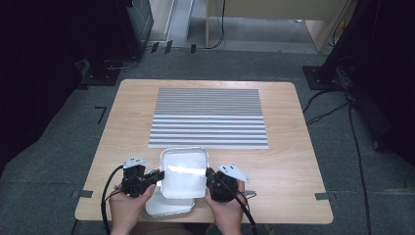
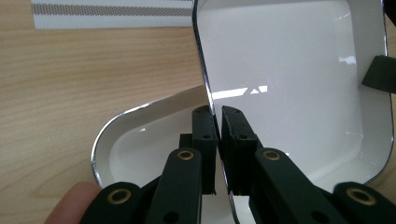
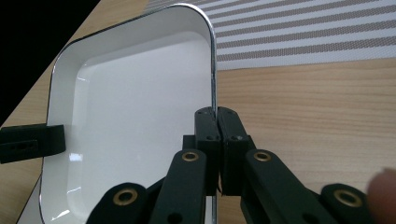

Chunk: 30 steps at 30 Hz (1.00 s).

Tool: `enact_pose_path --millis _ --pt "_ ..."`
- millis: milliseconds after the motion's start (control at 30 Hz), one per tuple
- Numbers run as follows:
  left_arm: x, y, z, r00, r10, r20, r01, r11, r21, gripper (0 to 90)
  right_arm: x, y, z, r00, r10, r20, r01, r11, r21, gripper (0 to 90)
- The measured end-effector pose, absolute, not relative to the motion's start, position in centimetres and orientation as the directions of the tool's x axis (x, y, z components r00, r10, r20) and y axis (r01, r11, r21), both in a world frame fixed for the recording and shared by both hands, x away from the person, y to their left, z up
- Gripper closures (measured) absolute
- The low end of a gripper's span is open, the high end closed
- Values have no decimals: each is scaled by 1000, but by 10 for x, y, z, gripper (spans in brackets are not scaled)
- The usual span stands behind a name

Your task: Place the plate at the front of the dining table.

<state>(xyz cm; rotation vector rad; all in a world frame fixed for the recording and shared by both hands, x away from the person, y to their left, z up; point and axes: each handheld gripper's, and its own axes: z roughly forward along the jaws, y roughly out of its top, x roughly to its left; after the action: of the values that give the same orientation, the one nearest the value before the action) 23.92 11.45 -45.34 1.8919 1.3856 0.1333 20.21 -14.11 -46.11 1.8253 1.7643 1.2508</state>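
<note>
Left gripper (image 1: 157, 177) is clamped on the left rim of the upper white tray (image 1: 183, 172), lower centre of frame; right gripper (image 1: 208, 177) is clamped on its right rim. Wooden table (image 1: 288, 166) carries a striped mat (image 1: 208, 117) at upper centre. Upper tray sits raised and tilted over a 2nd white tray (image 1: 166, 208), bottom centre, approx. beneath it.

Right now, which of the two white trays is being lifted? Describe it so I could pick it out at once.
On the wooden table, look at the near edge, just below the striped mat. The lifted tray sits between the left claw and the right claw, each shut on a side rim. Unlike the lower tray flat on the table beneath it, it is raised.
</note>
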Motion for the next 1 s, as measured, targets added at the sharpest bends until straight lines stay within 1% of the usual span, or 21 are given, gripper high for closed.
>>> enact_pose_path --millis 400,567,667,800,867,1000 --pt "271 97 -434 445 829 -340 746 -133 653 851 224 -161 -443 -129 921 367 616 -216 758 897" --pt "294 90 -428 457 808 -371 747 -123 654 851 242 -172 -437 -119 918 377 610 -232 757 896" --pt "307 87 -427 456 800 -391 750 -108 652 857 251 -177 -434 -120 911 394 609 -245 754 894" --pt "318 81 -426 451 802 -391 752 -105 651 859 261 -180 -432 -110 916 386 607 -246 756 894" --pt "330 77 -426 444 797 -409 757 -91 647 862 271 -184 -429 -106 921 375 602 -241 762 894" --pt "343 68 -426 439 802 -404 761 -94 641 864 285 -190 -427 -99 928 360 600 -233 765 894"
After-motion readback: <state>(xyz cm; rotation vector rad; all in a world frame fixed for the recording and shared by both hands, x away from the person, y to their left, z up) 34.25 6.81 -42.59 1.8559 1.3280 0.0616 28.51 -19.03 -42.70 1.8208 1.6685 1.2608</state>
